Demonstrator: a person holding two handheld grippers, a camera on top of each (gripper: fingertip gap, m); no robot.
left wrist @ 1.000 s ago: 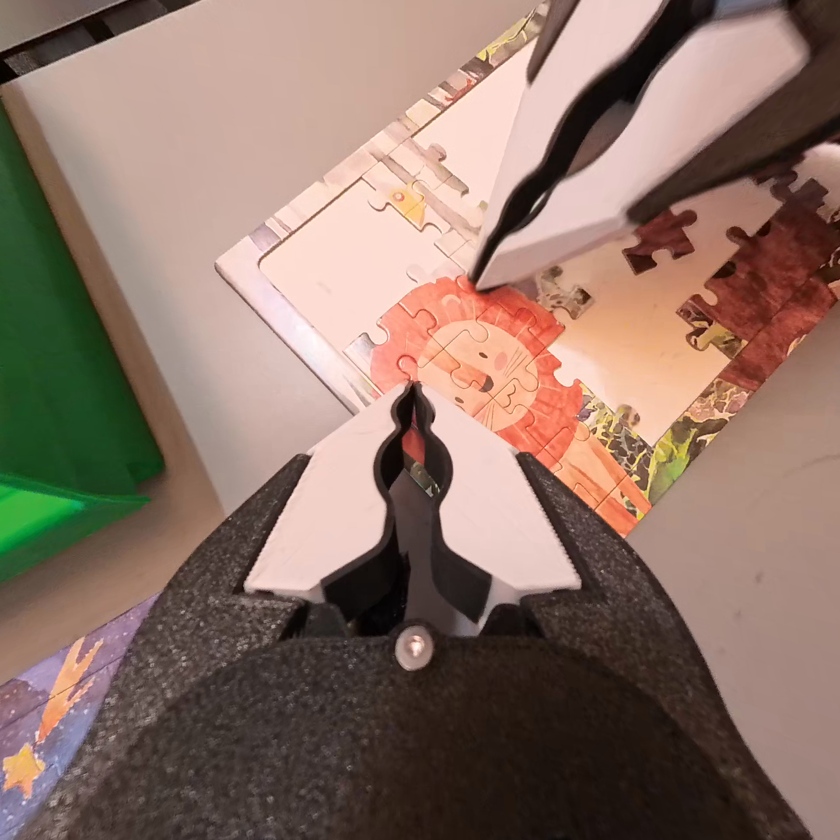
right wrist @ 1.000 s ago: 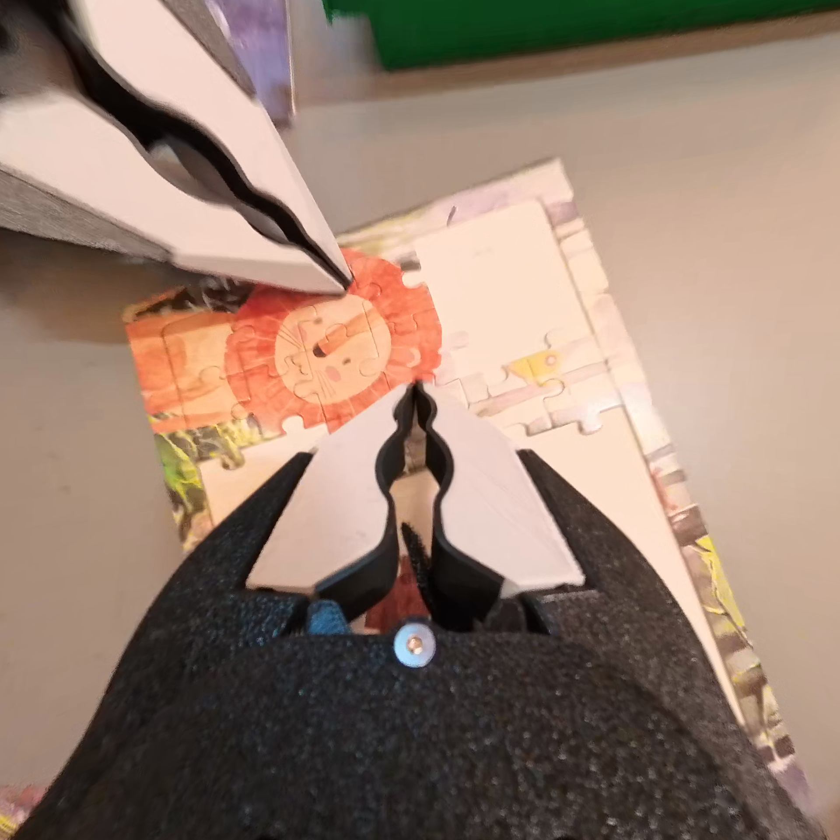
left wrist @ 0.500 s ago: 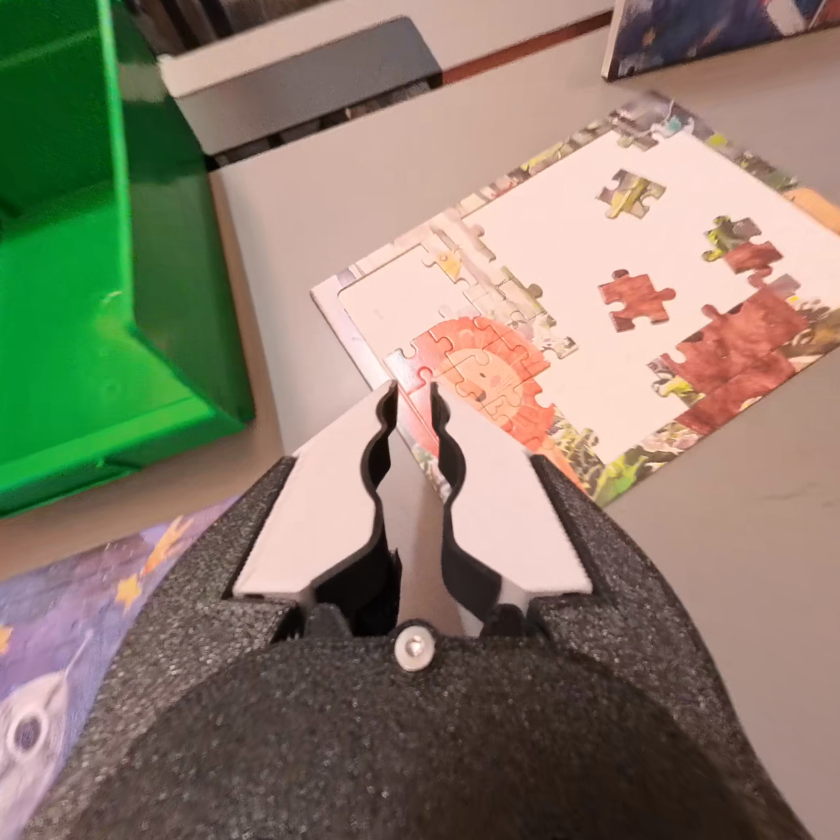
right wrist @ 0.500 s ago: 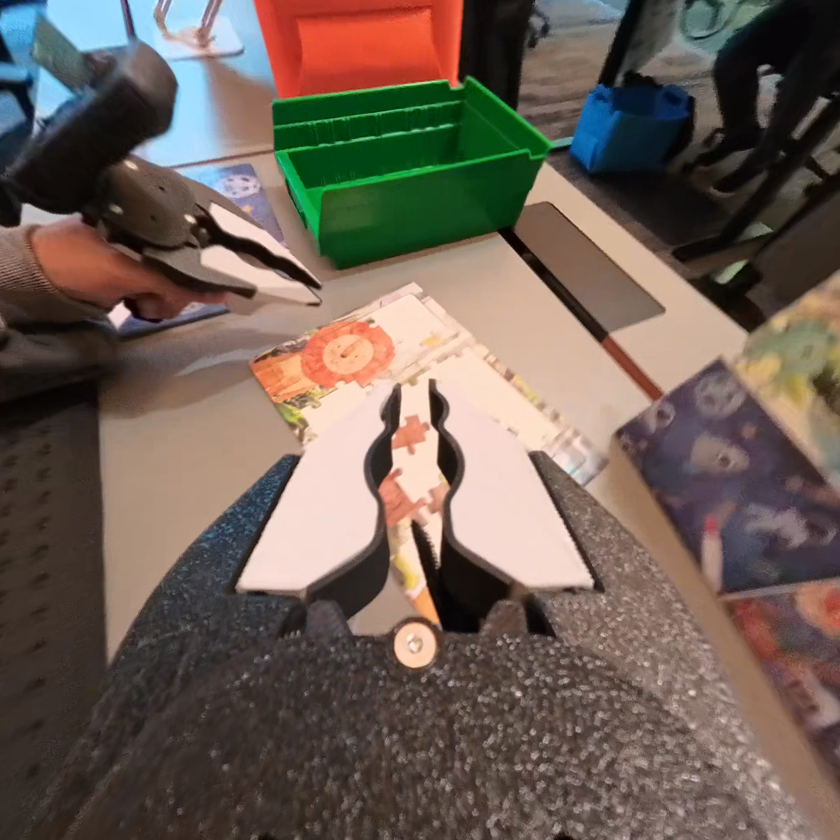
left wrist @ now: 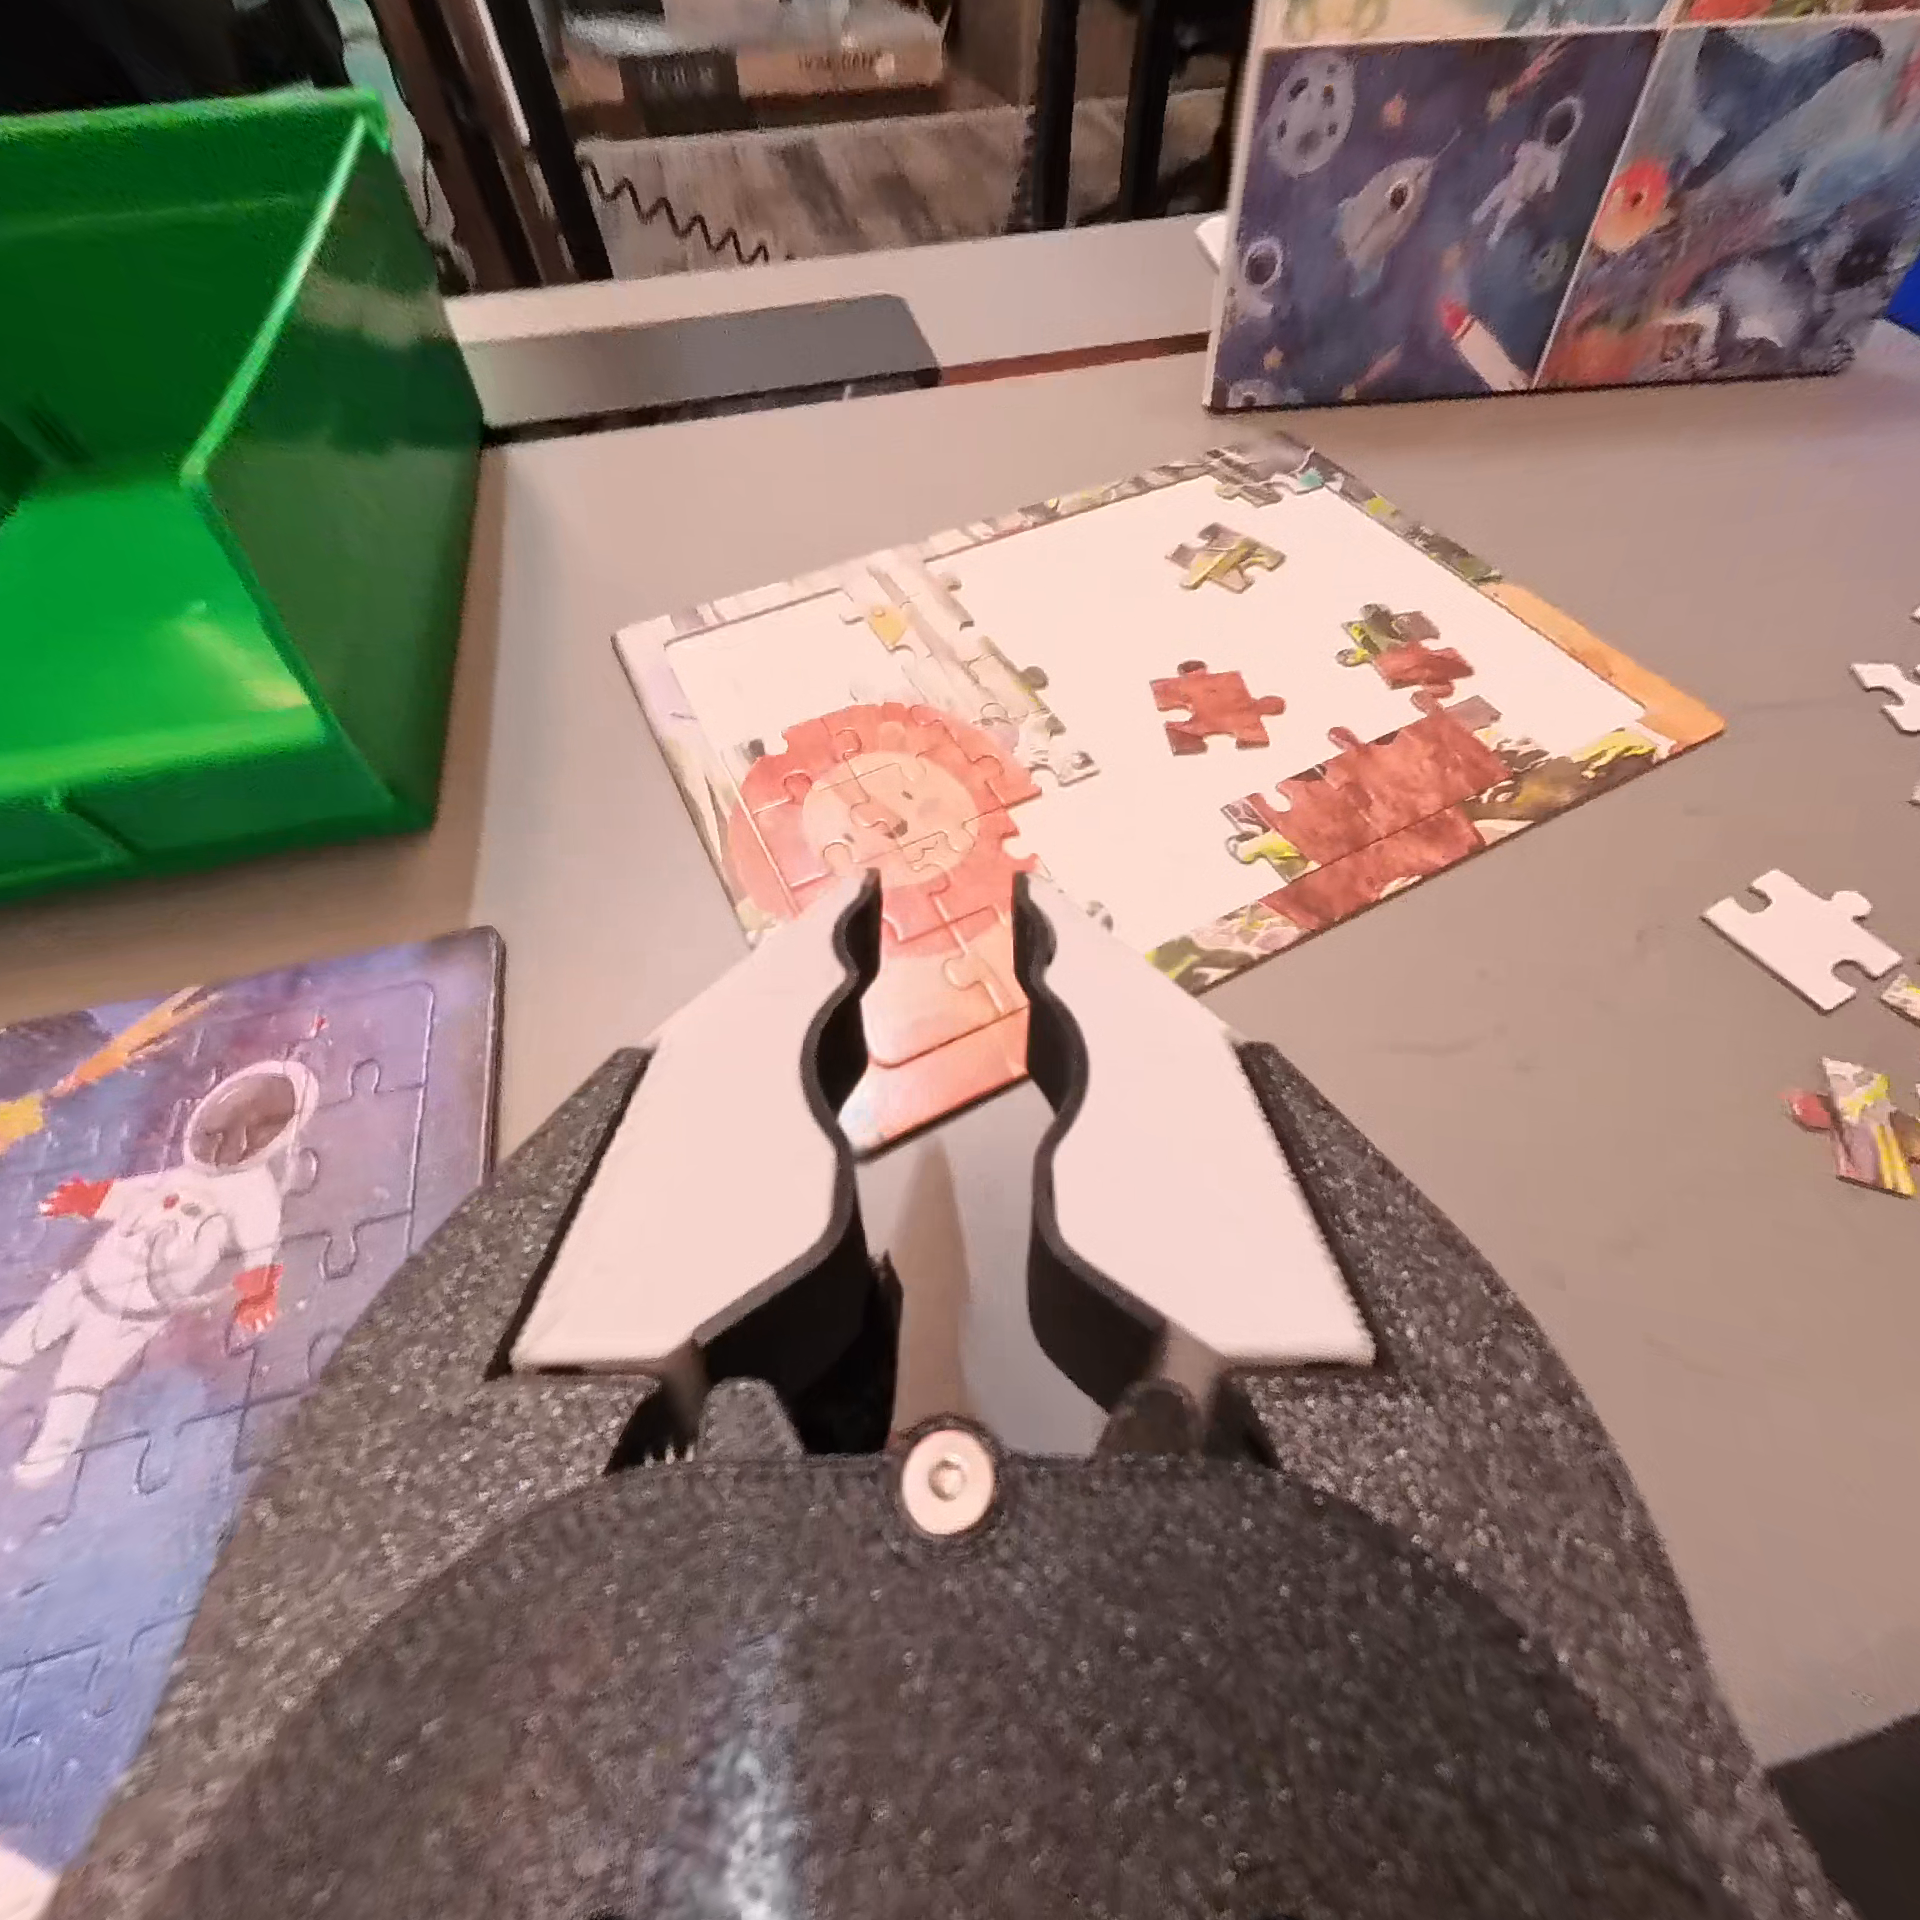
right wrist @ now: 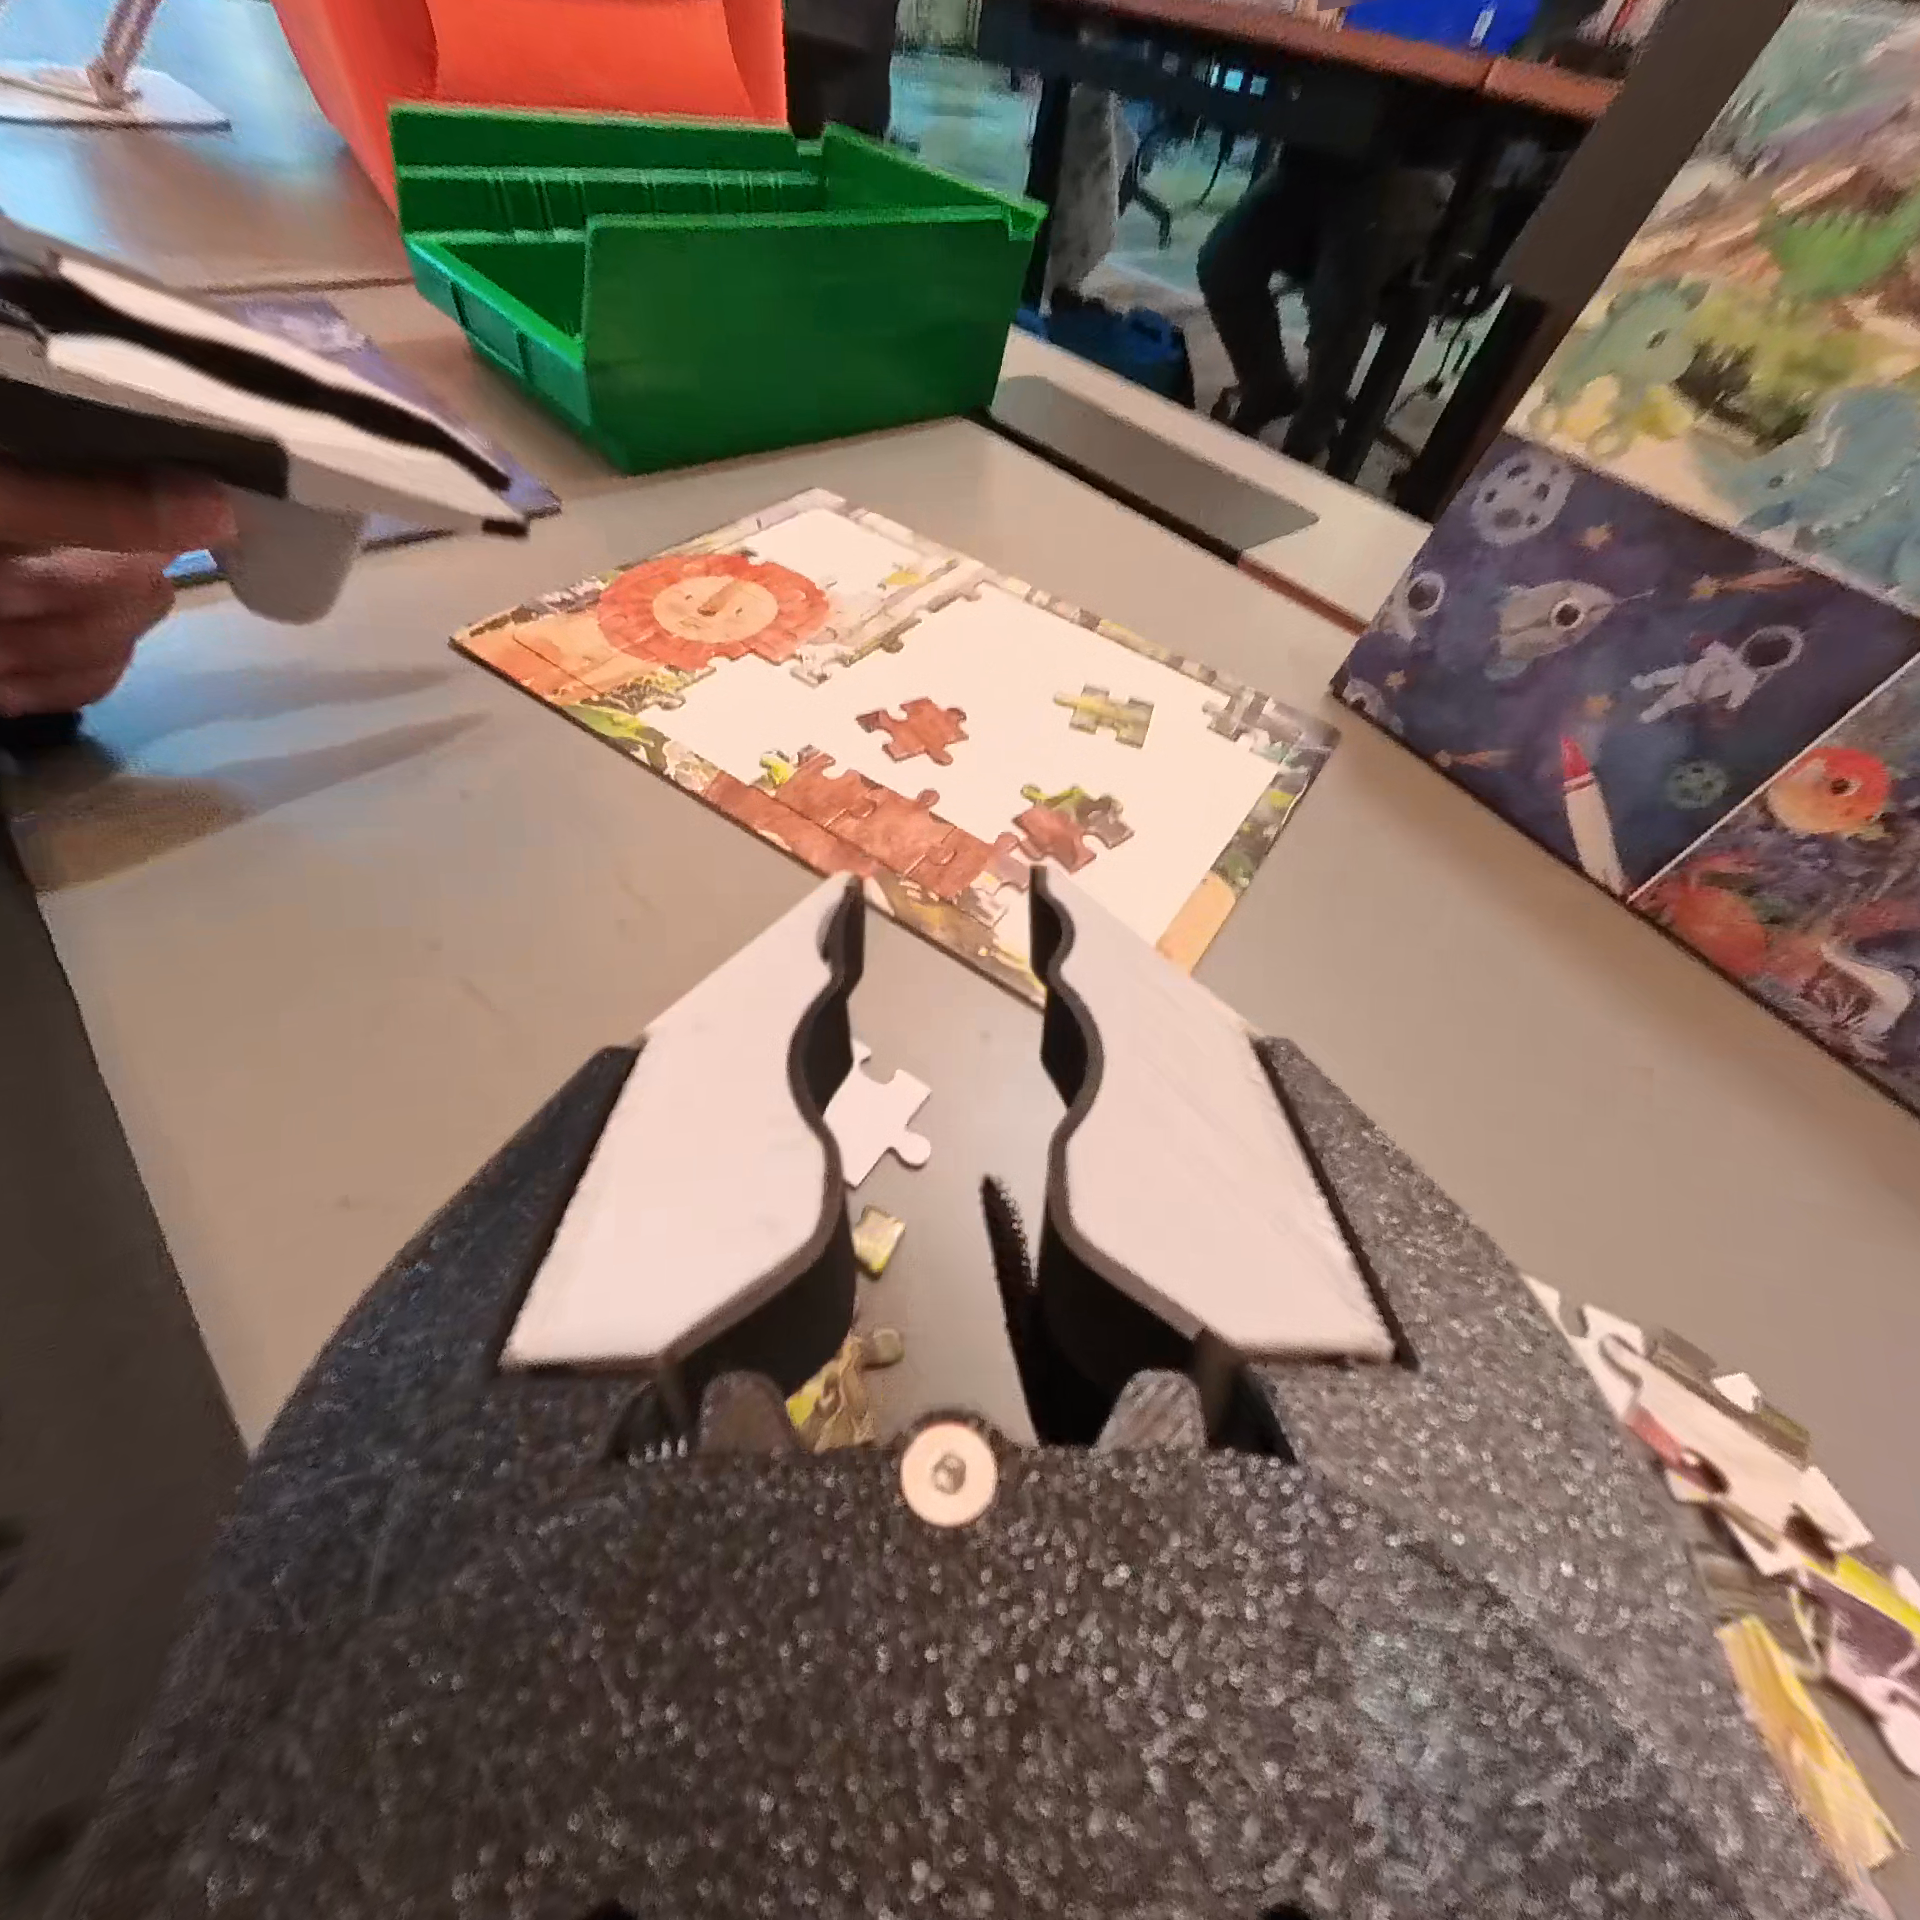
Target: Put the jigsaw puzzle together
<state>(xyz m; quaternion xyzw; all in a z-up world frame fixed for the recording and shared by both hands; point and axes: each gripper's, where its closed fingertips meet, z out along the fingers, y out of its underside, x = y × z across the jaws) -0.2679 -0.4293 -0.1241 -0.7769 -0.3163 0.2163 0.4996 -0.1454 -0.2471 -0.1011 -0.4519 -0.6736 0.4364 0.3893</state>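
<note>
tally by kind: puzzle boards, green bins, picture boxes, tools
puzzle boards: 2, the lion puzzle and the astronaut puzzle
green bin: 1
picture box: 1
tools: 2, the left tool and the right tool, both open
total: 6

The grey tabletop (left wrist: 1455,1195) carries a lion puzzle tray (left wrist: 1662,717), a green bin (left wrist: 312,540) at its left, an astronaut puzzle (left wrist: 208,1195) nearer, a picture box (left wrist: 1507,208) behind, and loose pieces (left wrist: 1803,935) to the right, some face down.
</note>
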